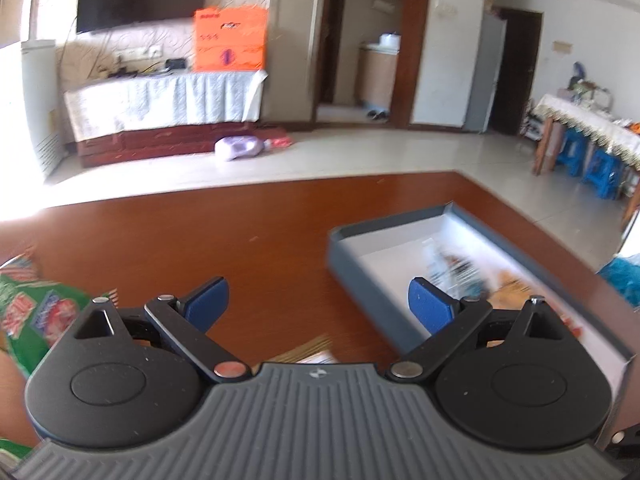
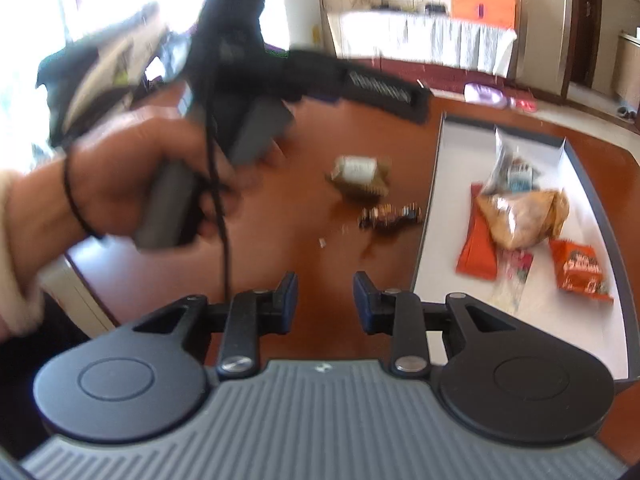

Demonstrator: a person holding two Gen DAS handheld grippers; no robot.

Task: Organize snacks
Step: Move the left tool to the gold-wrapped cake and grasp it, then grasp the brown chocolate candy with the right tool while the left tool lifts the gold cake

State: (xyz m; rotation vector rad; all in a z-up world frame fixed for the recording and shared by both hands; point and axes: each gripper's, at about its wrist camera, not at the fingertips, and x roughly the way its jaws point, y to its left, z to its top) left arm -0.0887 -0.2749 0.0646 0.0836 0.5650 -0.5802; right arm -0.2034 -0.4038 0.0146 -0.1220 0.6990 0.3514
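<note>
Snacks (image 2: 516,216) fill the tray (image 2: 428,216) in right view only; both grippers' jaws apart, empty.

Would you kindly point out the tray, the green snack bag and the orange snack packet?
tray (image 2: 434,200), right wrist view, left wall.
green snack bag (image 1: 44,312), left wrist view, printed front.
orange snack packet (image 2: 580,270), right wrist view, front face.
</note>
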